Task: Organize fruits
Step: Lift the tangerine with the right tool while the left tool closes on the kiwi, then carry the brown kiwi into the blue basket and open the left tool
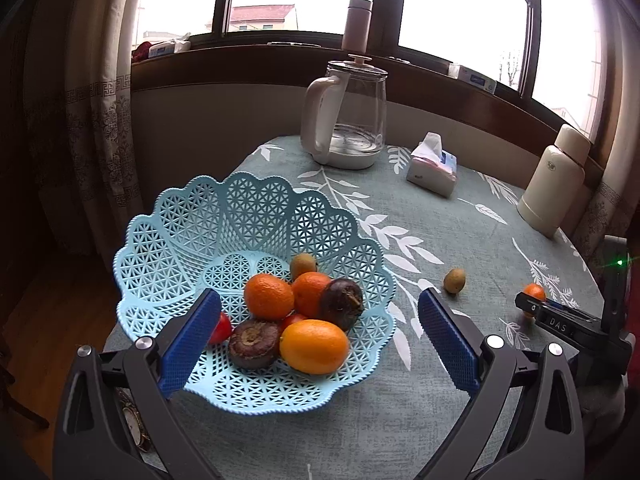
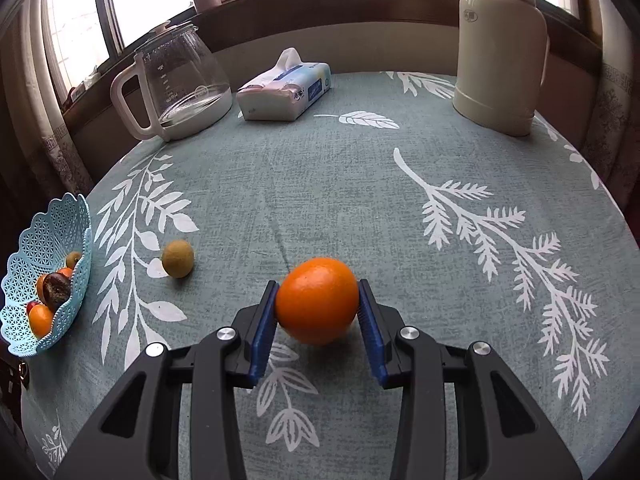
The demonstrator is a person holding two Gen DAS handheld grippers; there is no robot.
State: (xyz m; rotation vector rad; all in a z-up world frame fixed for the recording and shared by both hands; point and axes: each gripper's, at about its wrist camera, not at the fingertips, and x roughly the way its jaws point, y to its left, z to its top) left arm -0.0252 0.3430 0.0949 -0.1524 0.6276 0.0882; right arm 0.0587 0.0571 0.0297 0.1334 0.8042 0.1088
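Note:
A light blue lattice basket (image 1: 256, 196) sits at the table's left edge. It holds two oranges (image 1: 268, 296), a yellow-orange citrus (image 1: 314, 346), two dark mangosteens (image 1: 342, 304), a kiwi (image 1: 303, 265) and a red fruit (image 1: 221, 328). My left gripper (image 1: 320, 294) hovers open over the basket's near side with nothing between its fingers. A loose kiwi (image 2: 178, 258) lies on the cloth right of the basket (image 2: 48, 264). My right gripper (image 2: 319, 286) is shut on an orange (image 2: 317, 306), both blue pads pressing its sides, low over the cloth.
A glass kettle (image 2: 180, 80), a tissue pack (image 2: 284, 92) and a cream thermos (image 2: 500, 56) stand along the far side of the round table (image 2: 360, 184). A wooden sill runs behind them. In the left wrist view the right gripper (image 1: 530, 308) shows at the far right.

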